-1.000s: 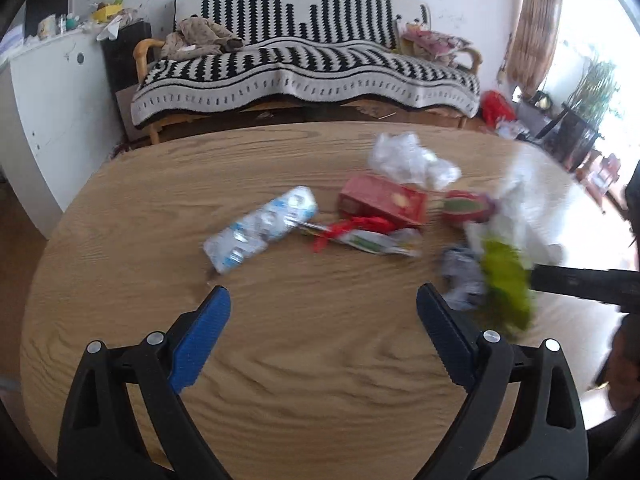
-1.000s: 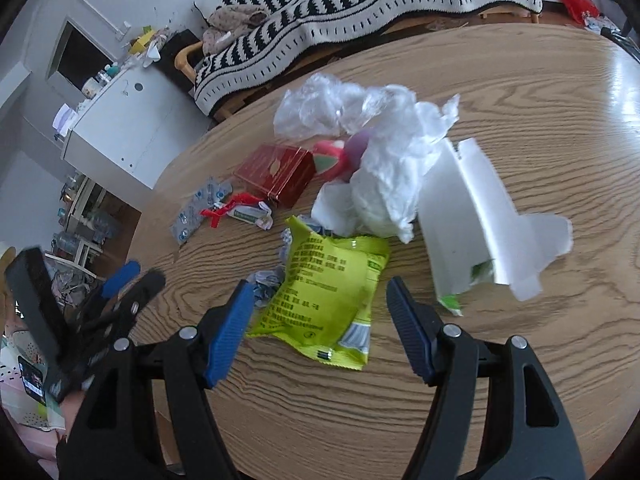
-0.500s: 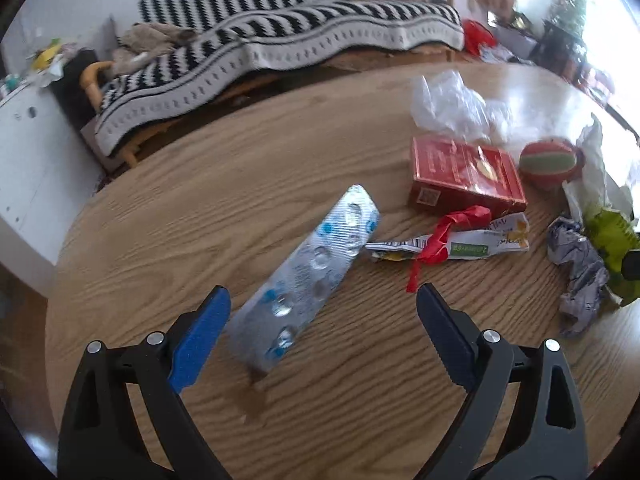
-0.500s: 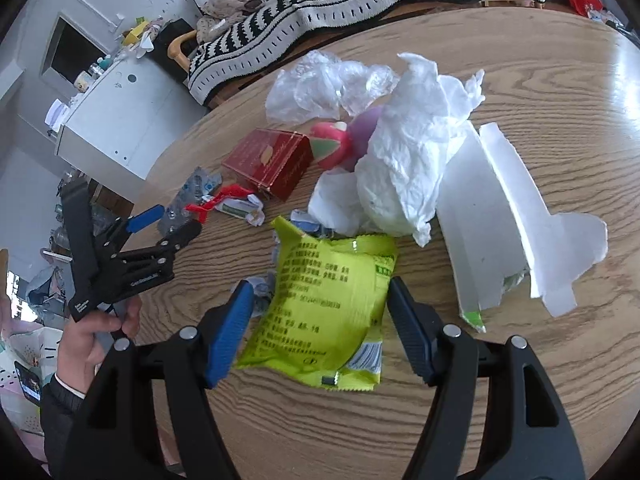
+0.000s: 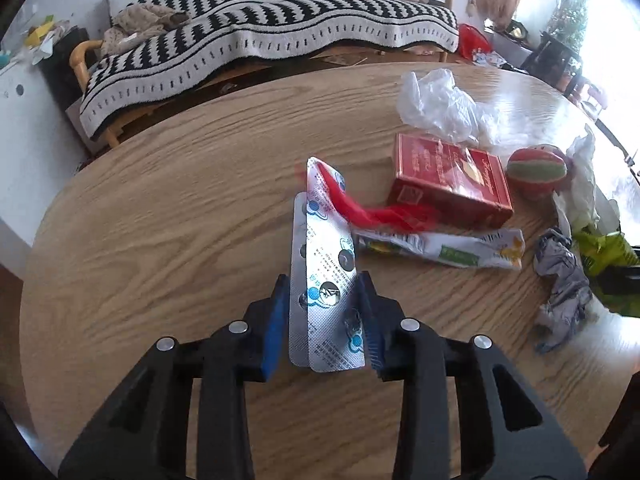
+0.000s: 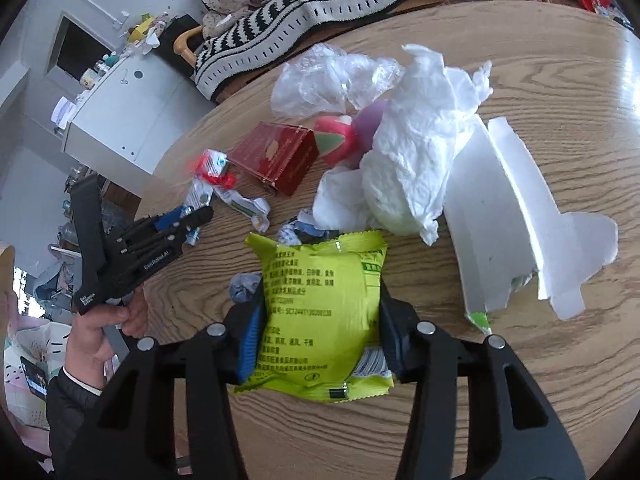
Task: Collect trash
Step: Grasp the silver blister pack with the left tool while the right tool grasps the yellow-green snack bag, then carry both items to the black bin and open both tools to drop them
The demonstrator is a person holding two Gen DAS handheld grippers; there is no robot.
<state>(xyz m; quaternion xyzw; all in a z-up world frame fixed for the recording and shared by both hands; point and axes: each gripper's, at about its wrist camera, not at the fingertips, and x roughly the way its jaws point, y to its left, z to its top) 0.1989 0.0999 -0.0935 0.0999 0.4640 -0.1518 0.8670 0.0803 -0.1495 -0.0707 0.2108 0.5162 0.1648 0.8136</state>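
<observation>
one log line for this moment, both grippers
left gripper: closing on pill strip | right gripper: closing on green packet | table: more trash left

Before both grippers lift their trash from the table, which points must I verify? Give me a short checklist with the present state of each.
1. Left gripper has closed in on the blister pack, pads against its edges: ok.
2. Red ribbon lies over the pack's far end and may drag along: not ok.
3. Right gripper has closed in on the green snack bag, pads pressing its sides: ok.
4. Crumpled wrapper beside the bag, free of the pads: cannot tell.
5. White tissue clear of the bag's top edge: cannot tell.
</observation>
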